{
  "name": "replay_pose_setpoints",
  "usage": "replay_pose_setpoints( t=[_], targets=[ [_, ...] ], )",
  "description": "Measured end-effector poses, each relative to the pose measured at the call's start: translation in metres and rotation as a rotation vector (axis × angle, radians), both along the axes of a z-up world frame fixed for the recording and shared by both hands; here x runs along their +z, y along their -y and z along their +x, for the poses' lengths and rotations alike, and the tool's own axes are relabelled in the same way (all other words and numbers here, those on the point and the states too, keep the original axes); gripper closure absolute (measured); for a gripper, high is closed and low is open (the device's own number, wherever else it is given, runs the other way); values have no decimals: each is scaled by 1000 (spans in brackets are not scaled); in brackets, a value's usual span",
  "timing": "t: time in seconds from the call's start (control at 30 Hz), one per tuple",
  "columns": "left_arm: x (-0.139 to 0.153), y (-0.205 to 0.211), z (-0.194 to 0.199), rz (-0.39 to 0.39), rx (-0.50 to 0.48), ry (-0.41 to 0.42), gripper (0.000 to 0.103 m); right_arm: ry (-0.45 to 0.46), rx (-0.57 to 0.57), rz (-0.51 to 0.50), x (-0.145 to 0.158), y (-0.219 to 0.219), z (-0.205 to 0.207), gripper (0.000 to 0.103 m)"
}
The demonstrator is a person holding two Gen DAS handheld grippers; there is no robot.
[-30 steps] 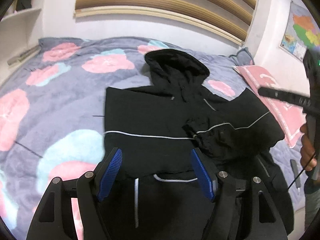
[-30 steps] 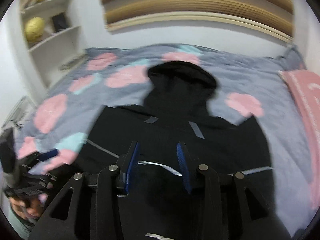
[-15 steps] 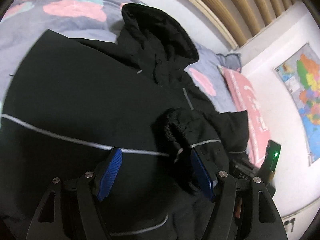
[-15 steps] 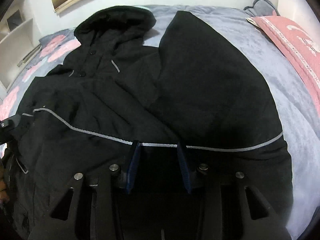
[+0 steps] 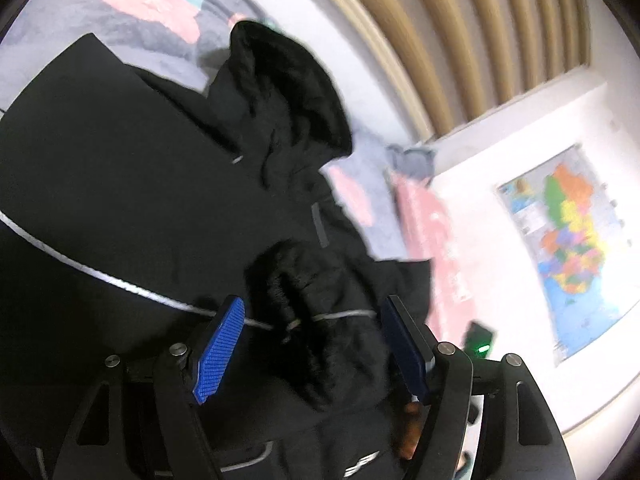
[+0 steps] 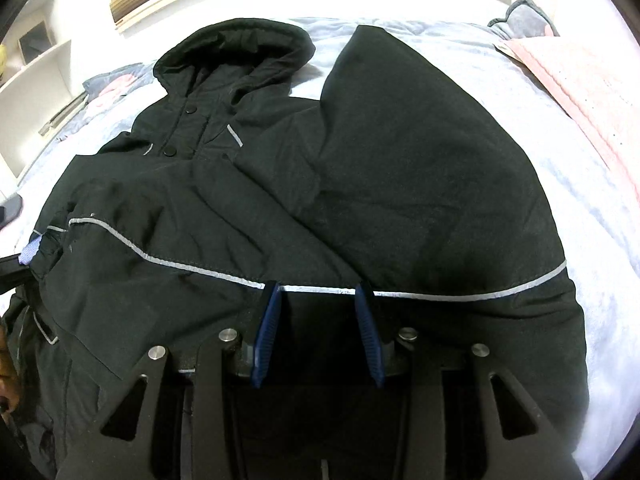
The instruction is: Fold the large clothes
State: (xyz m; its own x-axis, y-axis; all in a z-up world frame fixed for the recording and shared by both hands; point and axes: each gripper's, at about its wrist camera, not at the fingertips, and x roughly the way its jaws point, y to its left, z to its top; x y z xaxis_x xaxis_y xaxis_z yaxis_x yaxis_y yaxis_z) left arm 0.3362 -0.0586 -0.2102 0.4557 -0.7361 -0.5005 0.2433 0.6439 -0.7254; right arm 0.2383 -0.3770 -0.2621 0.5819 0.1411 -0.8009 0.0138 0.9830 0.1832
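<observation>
The black hooded jacket (image 6: 360,184) is lying spread on the bed (image 6: 592,216), filling the space ahead of both grippers. The left gripper (image 5: 312,344) is hovering with its jaws wide apart, gripping nothing; a bunched sleeve cuff (image 5: 304,292) is sitting just beyond its fingertips. The right gripper (image 6: 318,312) is holding its jaws partly open (nothing visibly pinched), fingertips lying at the reflective stripe (image 6: 472,294).

A black hooded jacket with thin grey reflective piping (image 6: 248,184) is lying spread on a pale grey fleecy blanket (image 6: 568,168). The right gripper (image 6: 318,292) is hovering low over its piping line, blue-padded fingers (image 6: 267,332) standing apart, gripping nothing. A pink pillow (image 6: 592,80) is lying at far right.
</observation>
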Motion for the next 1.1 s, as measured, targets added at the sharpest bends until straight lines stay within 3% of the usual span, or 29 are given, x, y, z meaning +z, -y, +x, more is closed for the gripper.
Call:
replay_pose_setpoints(
  t=[0.17, 0.2, 0.23, 0.27, 0.33, 0.43, 0.5, 0.53, 0.57, 0.63, 0.73, 0.77, 0.83, 0.9, 1.0, 1.1],
  targets=[
    [-7, 38, 5, 107, -76, -21, 31, 4, -2, -8, 2, 0, -1, 61],
    [-8, 49, 7, 153, -83, -20, 37, 7, -2, -14, 3, 0, -2, 61],
    [-8, 57, 8, 202, -85, -14, 64, 11, 0, -20, 8, -2, -5, 59],
    [-8, 66, 9, 262, -92, -8, 75, 12, -1, -16, 11, -2, -6, 57],
    [-2, 67, 8, 299, -93, 15, 82, 15, 6, 42, 27, 2, -15, 57],
    [23, 41, -1, 281, -46, 89, 82, 56, 17, 141, 51, 11, -28, 56],
    [45, 14, -3, 272, 8, 137, 82, 84, 13, 150, 68, 15, -36, 56],
    [55, -2, -3, 271, 32, 158, 82, 99, 6, 153, 78, 19, -39, 48],
    [65, -20, -2, 274, 56, 175, 82, 110, -7, 161, 85, 22, -41, 34],
    [76, -54, -1, 286, 99, 191, 82, 123, -28, 158, 92, 26, -43, 24],
    [71, -97, 1, 296, 125, 127, 82, 90, -17, 137, 84, 19, -34, 25],
    [63, -107, 0, 311, 125, 86, 82, 69, -16, 132, 78, 15, -29, 31],
    [37, -115, 0, 343, 94, -1, 80, -23, -9, 138, 49, 2, -12, 46],
    [8, -120, -2, 385, 93, -70, 75, -85, -26, 98, 22, -8, -1, 46],
    [-2, -125, -9, 351, 99, -42, 74, -84, -16, -8, 12, -24, 1, 46],
    [15, -130, -18, 373, 126, -1, 68, -112, -17, -18, 20, -23, 3, 46]
  ],
)
